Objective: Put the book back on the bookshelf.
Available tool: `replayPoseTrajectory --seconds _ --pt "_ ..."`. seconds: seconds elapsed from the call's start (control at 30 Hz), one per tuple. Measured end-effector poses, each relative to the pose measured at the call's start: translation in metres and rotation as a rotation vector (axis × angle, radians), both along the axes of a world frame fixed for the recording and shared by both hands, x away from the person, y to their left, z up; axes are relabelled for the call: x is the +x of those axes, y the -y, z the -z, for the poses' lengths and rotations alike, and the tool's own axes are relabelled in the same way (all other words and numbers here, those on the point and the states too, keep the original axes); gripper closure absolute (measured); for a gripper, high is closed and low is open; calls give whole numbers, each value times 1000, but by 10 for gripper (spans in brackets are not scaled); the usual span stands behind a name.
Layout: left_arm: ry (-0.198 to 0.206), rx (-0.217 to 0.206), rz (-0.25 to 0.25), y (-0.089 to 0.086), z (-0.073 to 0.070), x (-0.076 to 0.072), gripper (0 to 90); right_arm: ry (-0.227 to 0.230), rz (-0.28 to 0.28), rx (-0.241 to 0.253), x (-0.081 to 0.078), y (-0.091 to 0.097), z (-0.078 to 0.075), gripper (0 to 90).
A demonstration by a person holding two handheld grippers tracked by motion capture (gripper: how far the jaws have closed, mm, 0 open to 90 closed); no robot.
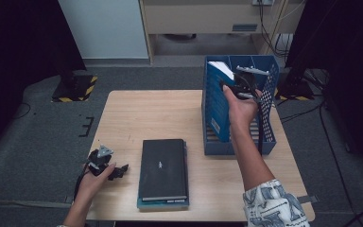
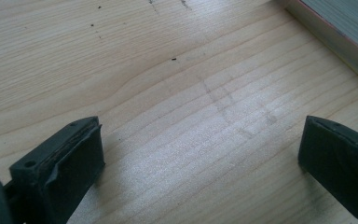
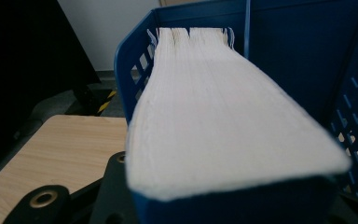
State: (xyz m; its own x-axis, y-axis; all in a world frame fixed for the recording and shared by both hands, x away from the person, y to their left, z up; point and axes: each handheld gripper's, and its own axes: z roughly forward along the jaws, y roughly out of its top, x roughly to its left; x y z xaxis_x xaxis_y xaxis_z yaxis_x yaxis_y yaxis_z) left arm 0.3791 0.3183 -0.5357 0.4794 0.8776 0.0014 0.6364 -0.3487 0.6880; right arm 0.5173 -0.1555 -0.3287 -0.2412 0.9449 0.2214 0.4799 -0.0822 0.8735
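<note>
Stacked books (image 1: 163,172) lie near the idle, wide-open left gripper (image 1: 105,165), while the right gripper (image 1: 244,89), fingers clamped on a blue book (image 1: 219,101), could snag the blue file rack (image 1: 238,144) and tip it.

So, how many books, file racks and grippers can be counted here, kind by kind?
Books: 3 (blue book held upright in the rack, black flat book, teal book beneath it)
Blue plastic file racks: 1
Grippers: 2 (left gripper, right gripper)
Total: 6

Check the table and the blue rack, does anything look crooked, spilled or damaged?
Nothing spilled or damaged. The thick blue-covered book stands upright at the left wall of the blue perforated plastic file rack, gripped by the right tongs. The black hardcover book lies squarely on its stack.
</note>
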Motion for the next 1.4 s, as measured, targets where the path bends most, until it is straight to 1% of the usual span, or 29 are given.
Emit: replayPoseTrajectory --seconds 0.17,0.33,0.43,0.67,1.07,1.17,1.4 --pt "-2 -2 -2 0 0 0 0 -9 -8 -3 -1 -1 8 605" --pt "-2 -3 -1 0 0 0 0 -20 -5 -1 -1 -1 13 605" --pt "-2 -2 -1 0 0 0 0 -21 -7 -6 -1 -1 14 605" --pt "-2 -2 -1 0 0 0 0 -29 -6 -2 0 -1 17 605" --pt "-3 -2 -2 0 0 0 0 -38 -14 -9 -1 0 17 604" --pt "-3 -2 -2 0 0 0 0 -49 -19 -15 -1 0 16 604" --pt "-2 1 -2 0 0 0 0 -96 -25 -30 -2 5 14 603"
